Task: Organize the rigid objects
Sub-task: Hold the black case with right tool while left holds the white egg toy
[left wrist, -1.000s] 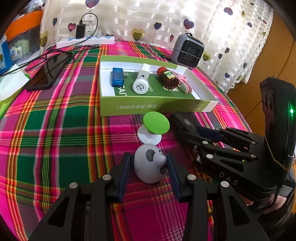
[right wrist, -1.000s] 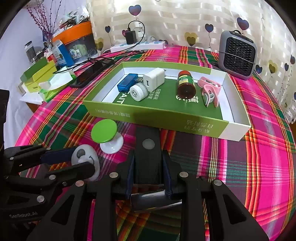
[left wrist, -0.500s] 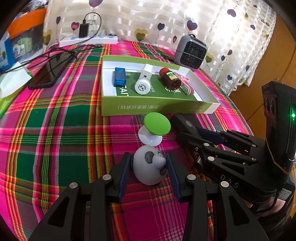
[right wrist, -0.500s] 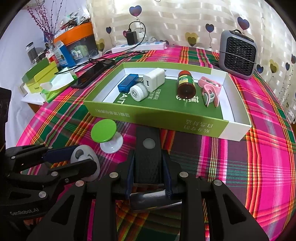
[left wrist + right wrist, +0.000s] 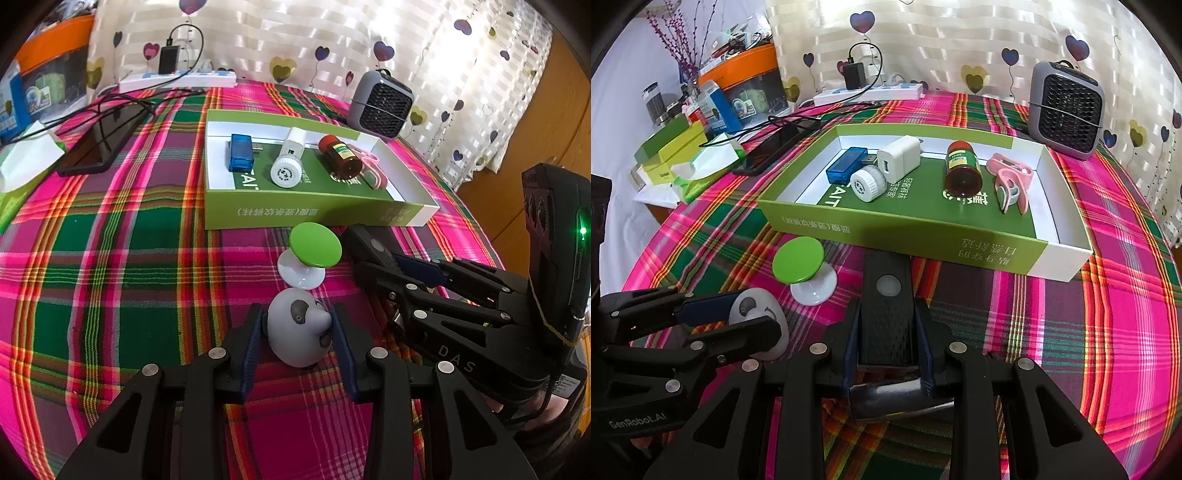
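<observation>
A grey-and-white panda toy (image 5: 299, 328) stands on the plaid cloth between the fingers of my left gripper (image 5: 297, 312). Its jaws are closing and the pads touch the toy's two sides. My right gripper (image 5: 887, 310) is shut on a black device (image 5: 886, 295) with a round grey button, which points at the green box (image 5: 923, 240). In the box lie a blue USB stick (image 5: 847, 168), a white charger (image 5: 899, 157), a white round cap (image 5: 868, 182), a brown bottle (image 5: 962, 168) and a pink clip (image 5: 1010, 181). A green-topped white knob (image 5: 314, 245) stands just beyond the panda.
A grey fan heater (image 5: 1067, 110) stands behind the box at the right. A black phone (image 5: 107, 140), cables and a white power strip (image 5: 868, 92) lie at the back left. A tissue pack (image 5: 705, 166) and boxes crowd the left edge.
The left gripper's fingers have drawn in slightly against the panda toy. The right gripper and its black device have not moved.
</observation>
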Motion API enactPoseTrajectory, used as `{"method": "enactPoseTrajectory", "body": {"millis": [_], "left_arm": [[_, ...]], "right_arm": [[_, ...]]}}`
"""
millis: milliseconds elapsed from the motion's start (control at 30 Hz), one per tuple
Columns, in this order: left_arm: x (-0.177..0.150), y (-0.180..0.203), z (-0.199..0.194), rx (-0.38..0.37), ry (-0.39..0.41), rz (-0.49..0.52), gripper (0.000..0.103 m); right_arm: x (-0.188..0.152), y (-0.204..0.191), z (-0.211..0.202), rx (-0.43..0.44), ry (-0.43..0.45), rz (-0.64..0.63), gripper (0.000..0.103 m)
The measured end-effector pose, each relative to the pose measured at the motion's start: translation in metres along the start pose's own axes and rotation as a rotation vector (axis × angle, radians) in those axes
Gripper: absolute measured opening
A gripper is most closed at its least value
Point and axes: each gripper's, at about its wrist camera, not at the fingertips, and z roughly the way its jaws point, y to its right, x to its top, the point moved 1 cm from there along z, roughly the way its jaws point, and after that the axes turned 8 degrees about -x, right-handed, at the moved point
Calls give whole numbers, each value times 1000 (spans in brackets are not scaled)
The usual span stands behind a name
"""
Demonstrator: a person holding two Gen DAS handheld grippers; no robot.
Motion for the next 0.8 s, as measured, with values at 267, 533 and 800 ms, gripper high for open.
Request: {"method": "enactPoseTrajectory", "body": {"millis": [267, 533, 800], "left_arm": [[0, 0, -3, 20, 9, 1, 35], [0, 0, -5, 23, 12, -3, 35], [1, 0, -7, 24, 17, -1, 35]], "right_arm": [[0, 0, 0, 0, 0, 0, 29], [0, 0, 0, -1, 2, 0, 29], [2, 0, -3, 2, 12, -5, 29]]}}
